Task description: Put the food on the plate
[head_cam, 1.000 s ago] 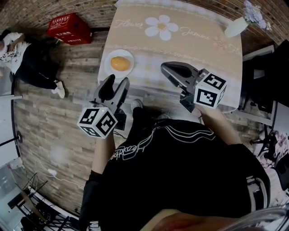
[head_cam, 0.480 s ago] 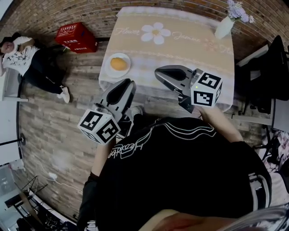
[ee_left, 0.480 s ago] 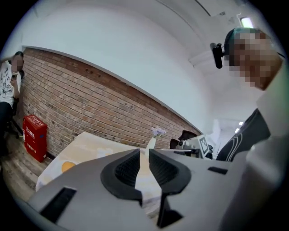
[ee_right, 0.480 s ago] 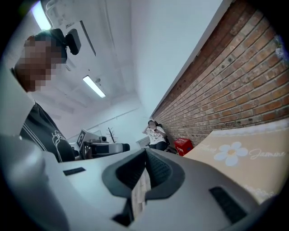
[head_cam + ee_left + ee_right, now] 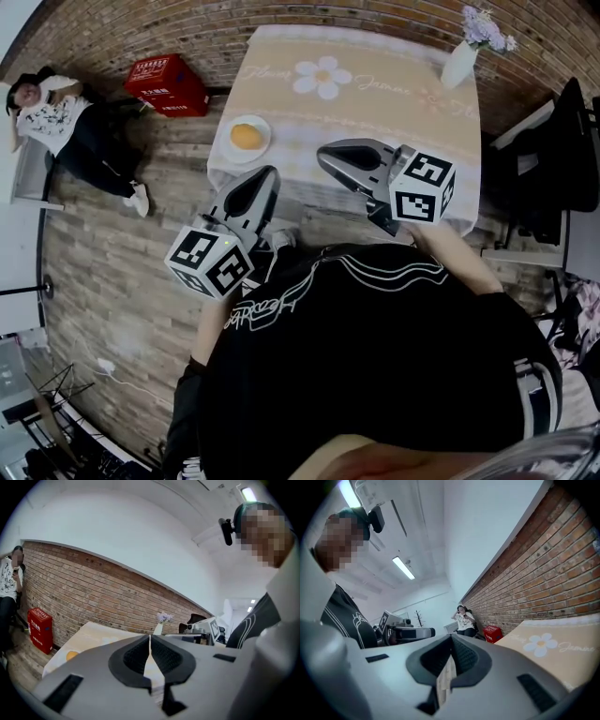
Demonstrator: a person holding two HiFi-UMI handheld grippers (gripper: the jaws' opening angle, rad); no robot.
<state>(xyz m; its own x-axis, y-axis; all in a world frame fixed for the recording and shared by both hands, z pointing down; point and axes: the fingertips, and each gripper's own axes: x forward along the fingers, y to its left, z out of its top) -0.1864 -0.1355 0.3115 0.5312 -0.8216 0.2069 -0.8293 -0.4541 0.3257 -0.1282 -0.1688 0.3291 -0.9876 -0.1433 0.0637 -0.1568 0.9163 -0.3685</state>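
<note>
- Upper left of the head view: a seated person [image 5: 56,122] on the plank floor, near a red box [image 5: 167,84]. The right gripper view sets both against a brick wall.
- Food [image 5: 246,136]: a round, smooth orange lump on a small white plate [image 5: 264,142], at the left edge of the daisy-print worktop [image 5: 375,103]. The left gripper view shows only an orange sliver.
- Left gripper [image 5: 265,174]: ribbed dark fingers pressed together, nothing between them, near the worktop's near-left corner.
- Right gripper [image 5: 324,155]: fingers closed, empty, above the worktop's near part.
- Upper right: a white vase [image 5: 459,64] with lilac flowers.
</note>
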